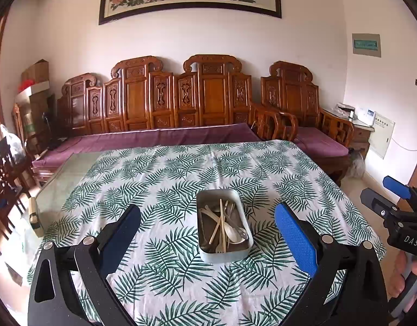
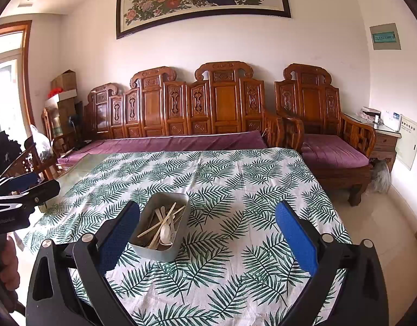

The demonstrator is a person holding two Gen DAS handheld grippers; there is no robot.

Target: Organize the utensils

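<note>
Nearest the cameras, both hand-held grippers stand spread wide with nothing between their blue-padded fingers: the left gripper (image 1: 207,233) and the right gripper (image 2: 208,231) hover above the white tablecloth printed with green fern leaves (image 1: 165,179).

Just ahead of the left gripper, centred between its fingers, sits the rectangular grey metal tray (image 1: 221,254). For the right gripper, that tray (image 2: 156,250) lies ahead and to the left, close by its left finger.

Inside the tray, pale wooden chopsticks (image 1: 222,228), a steel spoon (image 1: 232,232) and other cutlery lie jumbled and crossed.

The utensils look gathered already, so any further step probably means lifting out one piece: approach from above, pinch a handle standing clear of its neighbours, and lift slowly so crossed pieces are not dragged along.

Beyond the table stands a carved wooden bench with purple cushions (image 1: 159,138).
</note>
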